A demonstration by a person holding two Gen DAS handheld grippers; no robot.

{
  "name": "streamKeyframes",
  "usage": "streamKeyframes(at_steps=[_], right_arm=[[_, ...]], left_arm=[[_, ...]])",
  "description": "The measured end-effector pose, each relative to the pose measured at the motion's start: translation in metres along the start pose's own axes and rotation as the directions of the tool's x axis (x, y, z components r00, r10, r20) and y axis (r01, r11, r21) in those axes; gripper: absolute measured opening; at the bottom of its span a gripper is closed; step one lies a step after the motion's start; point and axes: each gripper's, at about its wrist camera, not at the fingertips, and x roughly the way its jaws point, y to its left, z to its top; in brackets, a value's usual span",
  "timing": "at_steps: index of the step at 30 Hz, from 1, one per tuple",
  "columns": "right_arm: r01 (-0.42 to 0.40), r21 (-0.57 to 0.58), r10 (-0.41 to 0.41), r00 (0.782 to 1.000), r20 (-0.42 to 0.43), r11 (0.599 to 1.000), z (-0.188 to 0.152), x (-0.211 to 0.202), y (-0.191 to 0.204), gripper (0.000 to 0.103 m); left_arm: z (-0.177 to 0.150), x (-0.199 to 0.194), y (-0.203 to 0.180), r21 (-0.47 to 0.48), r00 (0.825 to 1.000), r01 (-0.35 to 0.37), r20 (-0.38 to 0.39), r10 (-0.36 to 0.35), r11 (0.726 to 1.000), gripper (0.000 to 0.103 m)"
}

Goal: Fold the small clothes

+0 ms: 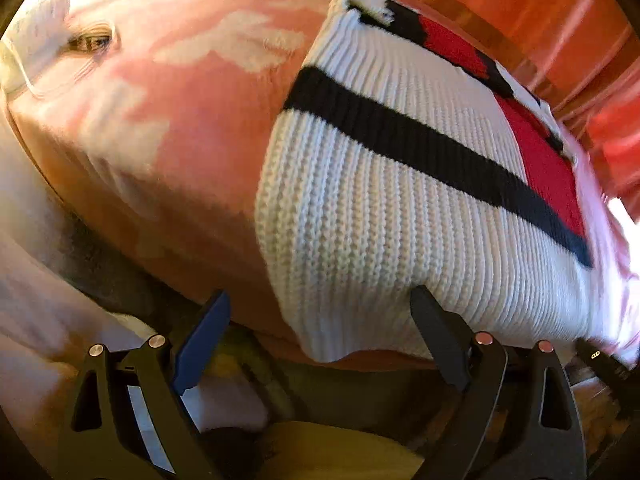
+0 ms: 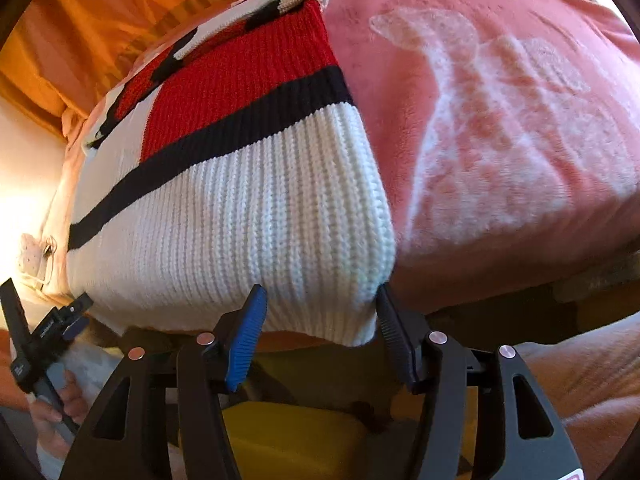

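A folded knit sweater (image 1: 380, 208), white with a black stripe and a red block, lies flat on a pink blanket (image 1: 192, 132). My left gripper (image 1: 320, 300) stands open at the sweater's near left corner; the white knit lies between its spread fingers, and the black fingertip (image 1: 420, 300) meets the hem. In the right wrist view the sweater (image 2: 240, 208) shows its near right corner between the fingers of my right gripper (image 2: 320, 294). The jaws are apart and do not pinch the knit. A hand (image 2: 60, 400) holds the left gripper (image 2: 48, 328) at the far left of this view.
The pink blanket (image 2: 500, 140) with white figures spreads beyond the sweater on both sides, and its near edge drops away just below the fingers. Orange fabric (image 2: 100, 20) hangs behind. A white cloth (image 1: 40, 28) lies far left. Something yellow (image 2: 288, 432) sits below the grippers.
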Motion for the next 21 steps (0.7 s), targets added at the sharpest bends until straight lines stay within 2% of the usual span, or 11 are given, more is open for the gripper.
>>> streamKeyframes(at_steps=[3, 4, 5, 6, 7, 8, 9, 11, 14, 18, 21], right_arm=[[-0.026, 0.027, 0.026, 1.000, 0.000, 0.999, 0.001, 0.009, -0.001, 0.053], [-0.034, 0.024, 0.034, 0.999, 0.001, 0.999, 0.000, 0.009, 0.000, 0.044], [-0.039, 0.015, 0.039, 0.999, -0.001, 0.999, 0.000, 0.009, 0.002, 0.026], [-0.042, 0.002, 0.042, 0.999, -0.007, 0.999, -0.002, 0.008, 0.004, 0.010], [-0.056, -0.006, 0.056, 0.998, -0.005, 0.998, -0.002, 0.006, 0.006, 0.009], [-0.055, -0.018, 0.055, 0.998, 0.006, 0.998, -0.003, 0.002, 0.007, 0.008], [-0.056, -0.046, 0.058, 0.998, 0.025, 0.997, -0.005, -0.007, 0.012, 0.008], [-0.063, -0.086, 0.068, 0.996, 0.055, 0.994, -0.009, -0.024, 0.020, 0.007], [-0.076, -0.152, 0.094, 0.989, 0.114, 0.986, -0.014, -0.065, 0.028, 0.006], [-0.085, -0.215, 0.126, 0.975, 0.182, 0.973, -0.020, -0.120, 0.032, 0.006], [-0.062, -0.278, 0.121, 0.972, 0.199, 0.959, -0.029, -0.152, 0.037, 0.006]], left_arm=[[0.000, 0.008, 0.010, -0.074, 0.996, 0.086, -0.027, -0.088, 0.994, 0.089], [0.000, 0.010, 0.013, -0.091, 0.992, 0.115, -0.037, -0.119, 0.989, 0.086], [0.000, 0.010, 0.016, -0.108, 0.985, 0.159, -0.045, -0.165, 0.981, 0.071], [0.000, 0.008, 0.016, -0.120, 0.968, 0.238, -0.052, -0.246, 0.964, 0.046], [0.001, 0.005, 0.013, -0.100, 0.962, 0.261, -0.056, -0.267, 0.960, 0.034], [0.001, 0.001, 0.008, -0.063, 0.967, 0.245, -0.061, -0.249, 0.967, 0.011], [0.001, -0.007, 0.000, -0.007, 0.975, 0.214, -0.057, -0.214, 0.977, 0.005], [0.000, -0.021, -0.003, 0.016, 0.971, 0.235, -0.045, -0.234, 0.972, 0.004], [0.000, -0.058, -0.008, 0.045, 0.954, 0.301, -0.008, -0.301, 0.953, 0.003], [0.002, -0.128, -0.014, 0.124, 0.923, 0.368, 0.073, -0.378, 0.922, 0.003], [0.000, -0.172, -0.021, 0.198, 0.899, 0.399, 0.108, -0.425, 0.895, 0.003]])
